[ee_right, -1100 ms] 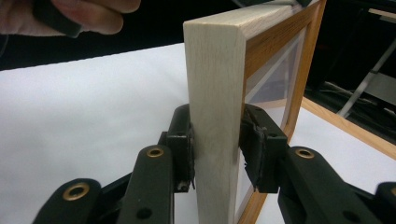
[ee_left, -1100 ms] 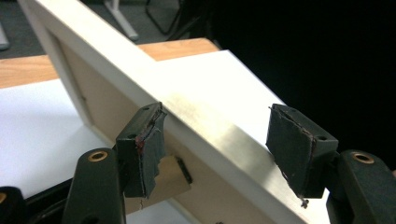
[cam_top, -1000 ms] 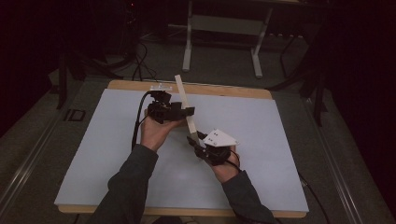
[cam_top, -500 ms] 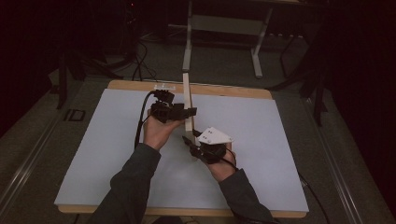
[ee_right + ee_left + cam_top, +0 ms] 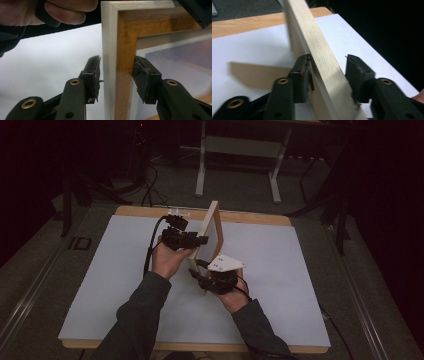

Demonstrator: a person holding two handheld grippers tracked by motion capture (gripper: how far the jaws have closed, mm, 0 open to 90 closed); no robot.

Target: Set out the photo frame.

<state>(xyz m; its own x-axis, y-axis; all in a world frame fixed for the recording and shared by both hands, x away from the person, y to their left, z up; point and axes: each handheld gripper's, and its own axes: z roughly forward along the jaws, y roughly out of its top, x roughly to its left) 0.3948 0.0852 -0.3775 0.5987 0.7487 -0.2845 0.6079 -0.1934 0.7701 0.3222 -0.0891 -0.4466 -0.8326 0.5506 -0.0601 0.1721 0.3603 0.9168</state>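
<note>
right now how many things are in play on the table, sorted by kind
wooden frame: 1, standing on edge on the white table
handheld grippers: 2, the left gripper and the right gripper, each with a rail of the frame between its jaws
total: 3

frame (image 5: 209, 227): pale wood with fine grain, matt and smooth; its pane looks clear and glossy
left gripper (image 5: 328, 75): black matt plastic with brass-coloured inserts; worn, rough rubbery pads
right gripper (image 5: 116, 77): the same finish
table (image 5: 280, 270): matt white sheet, smooth, with a light wood edge
</note>
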